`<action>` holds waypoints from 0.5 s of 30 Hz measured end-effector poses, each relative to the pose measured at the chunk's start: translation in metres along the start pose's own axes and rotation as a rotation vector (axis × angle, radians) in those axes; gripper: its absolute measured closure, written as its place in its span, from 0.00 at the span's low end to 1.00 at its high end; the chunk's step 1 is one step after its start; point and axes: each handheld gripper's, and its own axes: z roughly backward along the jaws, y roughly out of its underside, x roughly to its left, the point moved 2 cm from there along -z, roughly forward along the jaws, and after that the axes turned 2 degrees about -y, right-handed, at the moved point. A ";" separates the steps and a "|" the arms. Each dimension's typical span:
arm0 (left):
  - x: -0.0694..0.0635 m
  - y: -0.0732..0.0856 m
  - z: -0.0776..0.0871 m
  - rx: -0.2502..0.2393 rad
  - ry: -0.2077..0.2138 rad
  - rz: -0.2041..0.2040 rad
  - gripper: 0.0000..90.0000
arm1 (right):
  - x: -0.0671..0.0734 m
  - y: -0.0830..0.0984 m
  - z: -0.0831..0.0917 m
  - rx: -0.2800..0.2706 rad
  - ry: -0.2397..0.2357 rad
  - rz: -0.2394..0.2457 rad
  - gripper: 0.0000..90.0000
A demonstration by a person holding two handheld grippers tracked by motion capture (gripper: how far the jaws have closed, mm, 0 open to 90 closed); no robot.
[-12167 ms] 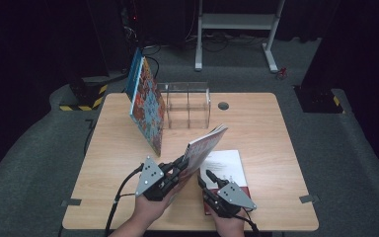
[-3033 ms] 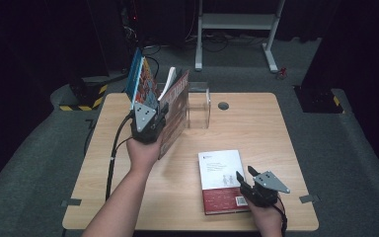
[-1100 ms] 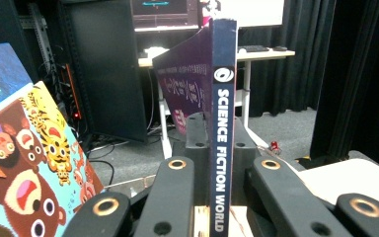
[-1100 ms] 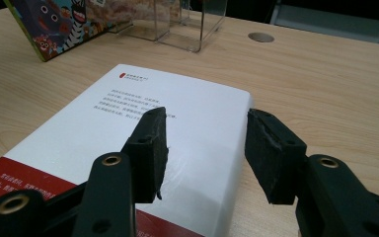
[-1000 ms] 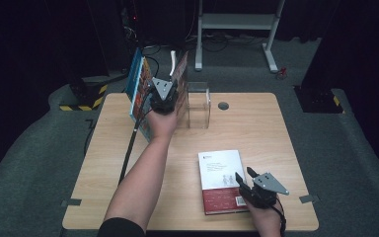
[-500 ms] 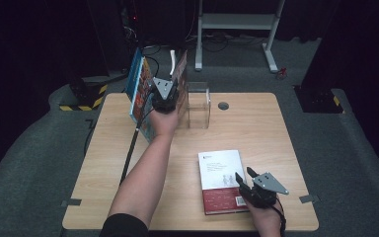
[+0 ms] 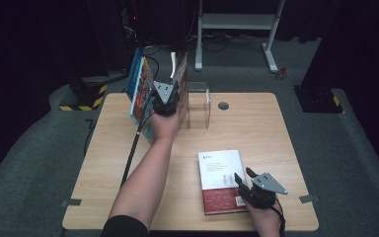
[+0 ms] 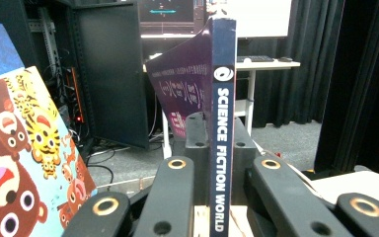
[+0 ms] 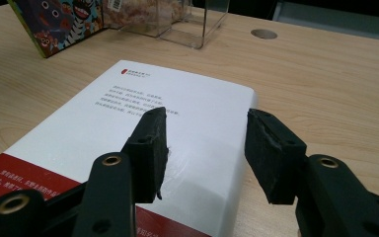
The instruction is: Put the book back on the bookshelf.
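- The left gripper (image 7: pixel 167 98) is clamped on the spine of the Science Fiction World book (image 8: pixel 222 123), held upright beside the clear rack (image 7: pixel 198 106) and the tiger picture book (image 8: pixel 24 163)
- The right gripper (image 9: pixel 205 148) hovers with jaws apart over the white and red book (image 7: pixel 221 178) lying flat on the table (image 7: pixel 256 128)

The book (image 8: pixel 222 138) in the left gripper (image 8: pixel 216 197) has a dark blue spine with white letters and a purple cover with pale print. Beside it stands a picture book (image 8: pixel 24 163) in light blue, with cartoon animals: orange tigers with black stripes and brown bears with pink mouths. The book (image 7: pixel 222 180) lying flat on the tabletop (image 7: pixel 256 128) is white on top, with a small red mark and grey text lines, and has a red band at the near end. The tabletop is light wood with a fine grain. The holder (image 7: pixel 198 107) is clear, without colour. Both grippers are black with brass-coloured rings; the right gripper (image 9: pixel 205 148) also.
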 end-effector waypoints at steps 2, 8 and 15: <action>0.001 0.001 0.001 0.003 0.001 0.007 0.93 | 0.000 0.000 0.000 0.001 -0.002 0.000 0.57; -0.001 0.006 0.009 0.020 0.007 0.017 0.93 | 0.003 0.000 0.000 0.003 -0.006 0.003 0.57; -0.002 0.011 0.017 0.048 0.005 0.005 0.93 | 0.005 -0.001 -0.001 0.002 -0.011 0.011 0.57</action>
